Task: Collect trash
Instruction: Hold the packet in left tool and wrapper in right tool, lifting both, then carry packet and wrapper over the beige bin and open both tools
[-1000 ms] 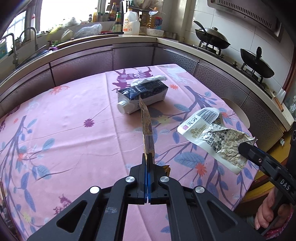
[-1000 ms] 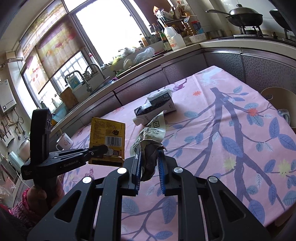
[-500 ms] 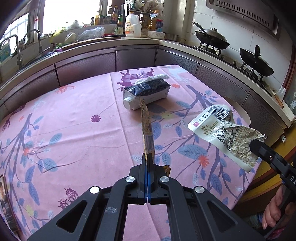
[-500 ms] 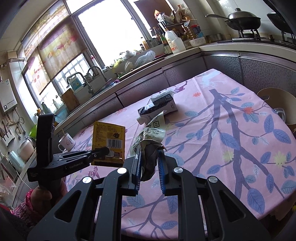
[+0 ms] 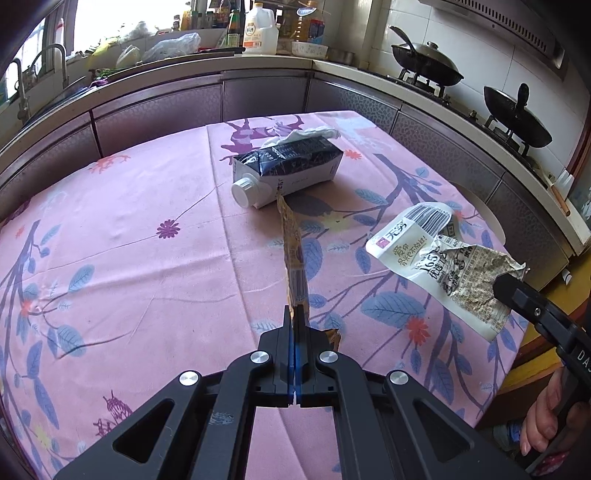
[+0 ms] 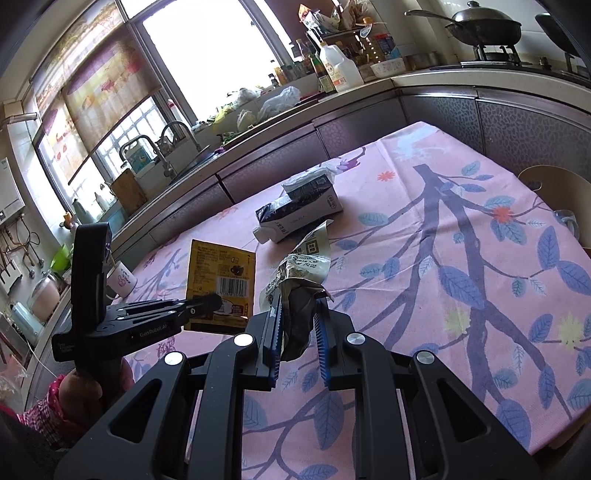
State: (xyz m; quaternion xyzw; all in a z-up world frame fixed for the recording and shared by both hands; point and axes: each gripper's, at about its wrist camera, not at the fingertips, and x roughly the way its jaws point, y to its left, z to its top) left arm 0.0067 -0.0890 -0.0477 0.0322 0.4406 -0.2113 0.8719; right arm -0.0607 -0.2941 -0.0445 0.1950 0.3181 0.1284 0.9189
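Left wrist view. Left gripper clenched on the lower edge of a yellow sachet, seen edge-on and raised above the table. Below it, a pink tablecloth printed with blue leaves, purple branches and small flowers, creased along fold lines. Lying on its side near the far edge, a dark-blue-and-white milk carton with a white screw cap and a crumpled white tissue at its top. To the right, a crumpled white snack bag with a barcode, pinched at its torn corner by the right gripper, with fingers on the handle at lower right. Behind the table, grey-fronted cabinets under a pale L-shaped counter; a white jug and bottles by the window, two black woks on the hob at right, a tap at left.

Right wrist view. Right gripper grasping the dark crumpled end of the snack bag between blue ribbed pads, bag held above the cloth. At left, the left gripper closed on the yellow sachet, barcode facing the camera, held by a hand in a pink patterned sleeve. Milk carton on the cloth beyond both. A white mug at the table's left edge. Bright window with patterned blinds, sink and taps along the counter, a wok at upper right.
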